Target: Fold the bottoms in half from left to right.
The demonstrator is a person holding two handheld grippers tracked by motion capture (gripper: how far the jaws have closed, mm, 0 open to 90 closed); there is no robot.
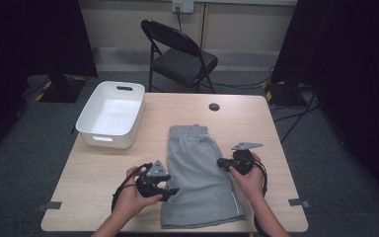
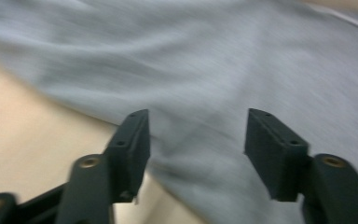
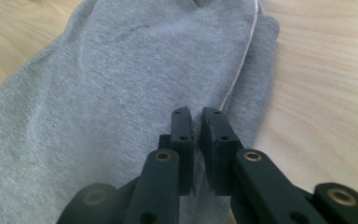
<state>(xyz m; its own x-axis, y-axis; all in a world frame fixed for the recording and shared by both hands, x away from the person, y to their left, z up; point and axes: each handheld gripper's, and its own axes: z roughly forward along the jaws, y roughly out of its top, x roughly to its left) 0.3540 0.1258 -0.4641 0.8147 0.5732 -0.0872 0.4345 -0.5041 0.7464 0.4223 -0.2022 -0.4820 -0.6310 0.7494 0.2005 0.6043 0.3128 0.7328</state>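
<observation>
A pair of grey shorts (image 1: 197, 173) lies folded lengthwise on the wooden table (image 1: 103, 168), waistband toward the far side. My left gripper (image 1: 171, 191) hovers at the shorts' left edge. In the left gripper view its jaws (image 2: 196, 140) stand wide apart over the grey cloth (image 2: 214, 70), with nothing pinched. My right gripper (image 1: 220, 162) is at the shorts' right edge. In the right gripper view it (image 3: 196, 116) is shut, with a fold of the grey fabric (image 3: 121, 93) caught between the pads near the white side stripe.
A white plastic bin (image 1: 111, 113) sits at the table's far left corner. A small black round grommet (image 1: 214, 106) is set in the far middle of the tabletop. A black folding chair (image 1: 177, 54) stands behind the table.
</observation>
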